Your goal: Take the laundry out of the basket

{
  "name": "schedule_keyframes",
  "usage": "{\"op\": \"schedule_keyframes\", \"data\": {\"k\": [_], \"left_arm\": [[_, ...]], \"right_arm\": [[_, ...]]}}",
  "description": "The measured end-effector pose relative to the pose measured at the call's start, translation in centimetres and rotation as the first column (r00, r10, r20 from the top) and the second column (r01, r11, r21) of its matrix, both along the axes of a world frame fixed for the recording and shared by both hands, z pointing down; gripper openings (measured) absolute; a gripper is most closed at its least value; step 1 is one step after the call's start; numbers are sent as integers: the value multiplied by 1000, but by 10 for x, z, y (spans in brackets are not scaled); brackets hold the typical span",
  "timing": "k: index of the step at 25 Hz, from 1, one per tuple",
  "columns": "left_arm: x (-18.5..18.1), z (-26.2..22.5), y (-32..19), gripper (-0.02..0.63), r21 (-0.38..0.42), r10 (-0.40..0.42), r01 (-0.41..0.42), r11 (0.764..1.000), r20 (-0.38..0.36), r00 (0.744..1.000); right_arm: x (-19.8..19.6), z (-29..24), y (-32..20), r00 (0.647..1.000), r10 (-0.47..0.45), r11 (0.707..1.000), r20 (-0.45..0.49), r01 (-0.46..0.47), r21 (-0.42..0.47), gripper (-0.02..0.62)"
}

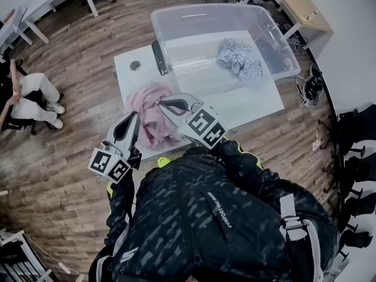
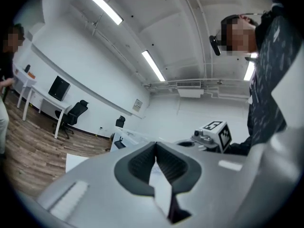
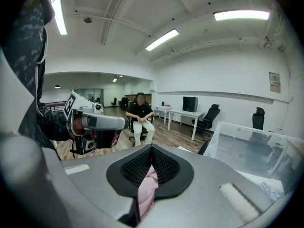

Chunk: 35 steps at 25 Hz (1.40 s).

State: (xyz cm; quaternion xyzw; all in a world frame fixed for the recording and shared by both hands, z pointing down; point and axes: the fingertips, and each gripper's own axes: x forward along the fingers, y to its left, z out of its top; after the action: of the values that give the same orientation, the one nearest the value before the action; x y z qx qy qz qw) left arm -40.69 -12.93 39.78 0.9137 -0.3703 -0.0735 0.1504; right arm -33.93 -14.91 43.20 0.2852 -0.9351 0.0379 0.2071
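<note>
pink garment [image 3: 147, 189] | pinched in right claw [image 3: 151, 147] | left claw [image 2: 155, 145] pressed together, empty

We note a wood floor [image 1: 70, 175], white walls [image 3: 223, 75] and ceiling strip lights [image 3: 241, 15]. Along one wall we see white desks [image 3: 185, 113], black chairs [image 3: 211, 114] and a monitor [image 3: 190, 103].
</note>
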Motion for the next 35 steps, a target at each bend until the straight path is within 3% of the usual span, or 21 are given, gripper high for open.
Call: {"op": "schedule_keyframes", "data": {"k": [4,11,25,35], "left_arm": [[13,-4,-7,8,-9,-42,42,999,17,999],[60,-16,-24,8,-5,-36,36,999,31,999],[182,-56,-75,8,43,19,-20,999,27,999],[274,-59,-128,9,57,15,-18,998,40,999]], "right_arm": [[16,-26,-15,998,-34,999,60,32,33,-3],[64,-51,-48,996,-37,996,86,29,90,-2],[168,-39,-108,997,-56,998,48,54,43,-2],[265,-25,-154,998,-47,999,43,46,18,-2]]}}
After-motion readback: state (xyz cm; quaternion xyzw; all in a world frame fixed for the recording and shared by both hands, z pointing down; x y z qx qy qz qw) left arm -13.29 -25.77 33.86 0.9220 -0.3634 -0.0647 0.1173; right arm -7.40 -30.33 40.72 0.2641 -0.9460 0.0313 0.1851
